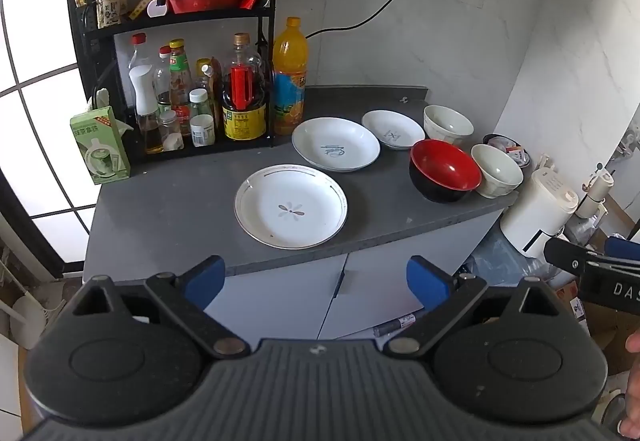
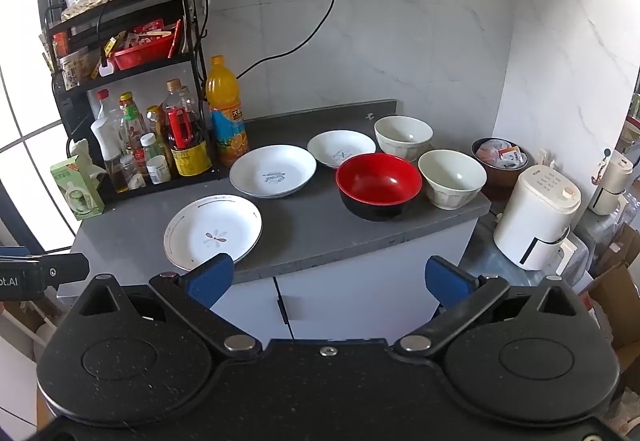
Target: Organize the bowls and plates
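— Standing apart on the counter point(image 2: 312, 237), what is recorded?

— Three plates: a flower plate point(image 2: 213, 231) near the front edge, a larger plate point(image 2: 273, 171) behind it, a small plate point(image 2: 341, 149) further back. A red bowl point(image 2: 379, 187) is flanked by two pale bowls point(image 2: 452, 179) point(image 2: 403, 135).

— And the tongs?

— The left gripper point(image 1: 314, 281) and the right gripper point(image 2: 327, 281) are held spread before the counter, nothing gripped.
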Action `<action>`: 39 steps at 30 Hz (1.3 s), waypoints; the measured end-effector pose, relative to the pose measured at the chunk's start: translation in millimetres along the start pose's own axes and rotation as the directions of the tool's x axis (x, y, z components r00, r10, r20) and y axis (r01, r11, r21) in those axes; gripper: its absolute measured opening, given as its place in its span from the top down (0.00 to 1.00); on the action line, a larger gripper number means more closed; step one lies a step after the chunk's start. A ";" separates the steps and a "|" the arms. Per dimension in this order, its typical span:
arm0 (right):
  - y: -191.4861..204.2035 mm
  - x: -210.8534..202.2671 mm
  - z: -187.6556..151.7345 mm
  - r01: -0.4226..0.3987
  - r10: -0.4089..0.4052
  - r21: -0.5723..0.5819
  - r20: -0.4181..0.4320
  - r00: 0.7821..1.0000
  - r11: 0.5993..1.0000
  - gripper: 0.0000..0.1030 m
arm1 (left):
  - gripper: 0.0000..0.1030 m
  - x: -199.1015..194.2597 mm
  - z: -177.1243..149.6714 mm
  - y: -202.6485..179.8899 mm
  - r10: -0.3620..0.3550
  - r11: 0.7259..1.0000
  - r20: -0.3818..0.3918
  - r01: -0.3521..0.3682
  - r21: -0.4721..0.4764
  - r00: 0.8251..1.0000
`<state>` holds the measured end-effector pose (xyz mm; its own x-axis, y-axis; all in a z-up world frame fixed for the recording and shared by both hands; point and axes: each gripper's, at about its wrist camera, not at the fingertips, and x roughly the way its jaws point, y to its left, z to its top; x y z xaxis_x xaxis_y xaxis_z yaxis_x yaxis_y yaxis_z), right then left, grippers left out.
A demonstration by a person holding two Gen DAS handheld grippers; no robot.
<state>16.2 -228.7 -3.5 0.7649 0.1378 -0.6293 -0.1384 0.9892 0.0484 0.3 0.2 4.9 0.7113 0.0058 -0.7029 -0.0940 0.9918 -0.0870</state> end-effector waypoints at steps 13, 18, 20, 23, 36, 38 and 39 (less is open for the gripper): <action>1.7 1.4 7.4 -0.017 0.017 -0.011 0.011 1.000 1.000 0.00 | 0.06 -3.0 4.8 4.2 0.025 0.999 0.021 -0.025 -0.021 0.999; 4.6 1.9 13.1 -0.015 0.016 -0.017 0.015 1.000 1.000 0.00 | 0.06 -2.3 7.6 5.8 0.032 0.999 0.021 -0.032 -0.025 0.999; 5.1 1.7 12.8 -0.017 0.017 -0.016 0.014 1.000 1.000 0.00 | 0.06 -2.3 7.2 6.2 0.031 0.999 0.020 -0.030 -0.026 0.999; 5.1 1.8 13.1 -0.028 0.028 -0.007 0.005 1.000 1.000 0.00 | 0.06 -1.9 6.2 6.1 0.032 0.999 0.022 -0.031 -0.027 0.999; 0.0 0.0 14.9 0.006 -0.006 -0.010 0.019 1.000 1.000 0.00 | 0.06 -1.9 10.4 5.3 0.026 0.999 0.029 -0.026 -0.020 0.999; -2.8 0.0 14.2 0.005 -0.005 -0.004 0.015 1.000 1.000 0.00 | 0.06 -2.4 10.0 4.4 0.028 1.000 0.031 -0.028 -0.015 0.999; -3.0 -0.1 13.9 0.006 -0.006 -0.004 0.013 1.000 1.000 0.00 | 0.06 -2.6 10.2 3.9 0.028 0.999 0.031 -0.028 -0.016 0.999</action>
<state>25.3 -231.1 7.1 0.7740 0.1326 -0.6192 -0.1364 0.9898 0.0415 5.1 5.4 13.6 0.7296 0.0377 -0.6828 -0.1250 0.9890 -0.0790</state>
